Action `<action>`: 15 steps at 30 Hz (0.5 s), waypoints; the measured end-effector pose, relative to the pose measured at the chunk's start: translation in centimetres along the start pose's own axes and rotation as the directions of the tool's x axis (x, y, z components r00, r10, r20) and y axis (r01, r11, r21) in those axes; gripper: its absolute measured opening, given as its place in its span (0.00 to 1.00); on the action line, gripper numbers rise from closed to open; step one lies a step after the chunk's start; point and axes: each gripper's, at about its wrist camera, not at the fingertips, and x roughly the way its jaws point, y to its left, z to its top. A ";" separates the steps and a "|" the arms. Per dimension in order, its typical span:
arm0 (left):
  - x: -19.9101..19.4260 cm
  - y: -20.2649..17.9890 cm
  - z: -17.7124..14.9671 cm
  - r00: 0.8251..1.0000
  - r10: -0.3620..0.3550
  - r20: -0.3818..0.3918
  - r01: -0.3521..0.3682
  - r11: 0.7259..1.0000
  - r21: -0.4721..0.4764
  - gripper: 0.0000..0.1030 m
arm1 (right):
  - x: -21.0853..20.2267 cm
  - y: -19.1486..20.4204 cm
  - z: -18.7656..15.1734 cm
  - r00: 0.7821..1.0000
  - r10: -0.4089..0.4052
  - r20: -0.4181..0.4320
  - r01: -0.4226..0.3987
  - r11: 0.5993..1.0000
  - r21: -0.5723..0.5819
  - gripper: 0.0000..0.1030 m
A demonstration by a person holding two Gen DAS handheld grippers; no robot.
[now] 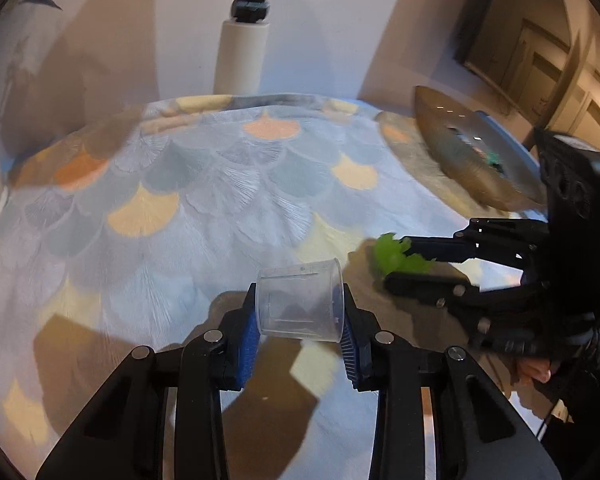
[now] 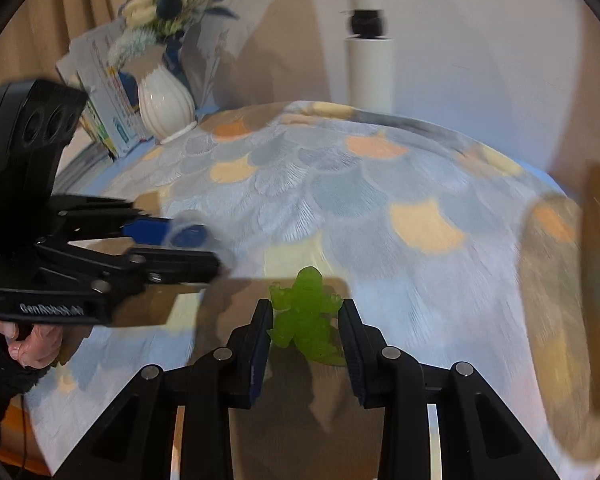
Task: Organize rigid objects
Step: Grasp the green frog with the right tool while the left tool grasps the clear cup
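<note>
A tablecloth [image 1: 220, 208] patterned with blue, grey and orange fans is covering the table. A white ribbed vase [image 2: 166, 106] holding blue flowers [image 2: 172, 0] is standing at upper left of the right wrist view, with printed cards [image 2: 108, 92] leaning behind it. A white post [image 1: 246, 28] is rising at the top centre.

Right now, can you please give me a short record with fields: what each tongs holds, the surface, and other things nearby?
left tongs: shut on the clear plastic cup, which lies on its side between the pads
right tongs: shut on the green toy figure
surface: table with a fan-pattern cloth
far left corner: white vase with blue flowers
right edge: brown tray, contents unclear
</note>
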 end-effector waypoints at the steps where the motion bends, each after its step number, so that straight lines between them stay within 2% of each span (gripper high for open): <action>1: -0.6 -0.6 -0.6 1.000 -0.005 0.005 0.005 1.000 0.004 0.31 | -1.2 -0.4 -1.0 1.000 -0.003 0.010 0.003 1.000 0.027 0.32; 4: -1.6 -2.4 -2.4 1.000 -0.012 0.016 0.011 1.000 0.012 0.31 | -3.6 -0.7 -3.3 0.999 -0.029 0.030 0.026 0.995 0.092 0.32; 7: -1.9 -4.4 -4.1 0.999 0.032 0.020 -0.033 0.999 0.042 0.31 | -6.3 -1.0 -5.9 0.998 -0.036 0.056 0.027 0.987 0.160 0.32; 10: -1.5 -5.8 -5.2 0.998 0.054 0.015 -0.055 0.997 0.058 0.31 | -8.0 -0.5 -7.9 0.996 -0.073 0.052 0.063 0.984 0.167 0.32; 13: -1.0 -6.4 -6.0 0.998 0.057 0.011 -0.057 0.996 0.065 0.31 | -7.9 -0.3 -9.1 0.994 -0.107 0.011 0.104 0.981 0.161 0.32; 14: -0.8 -6.6 -6.2 0.996 0.088 0.007 -0.089 0.993 0.081 0.31 | -7.6 -0.2 -9.4 0.993 -0.120 -0.006 0.120 0.981 0.151 0.34; 15: -0.8 -6.8 -6.3 0.994 0.104 0.012 -0.105 0.990 0.090 0.31 | -7.4 0.0 -9.6 0.993 -0.115 -0.017 0.117 0.982 0.145 0.46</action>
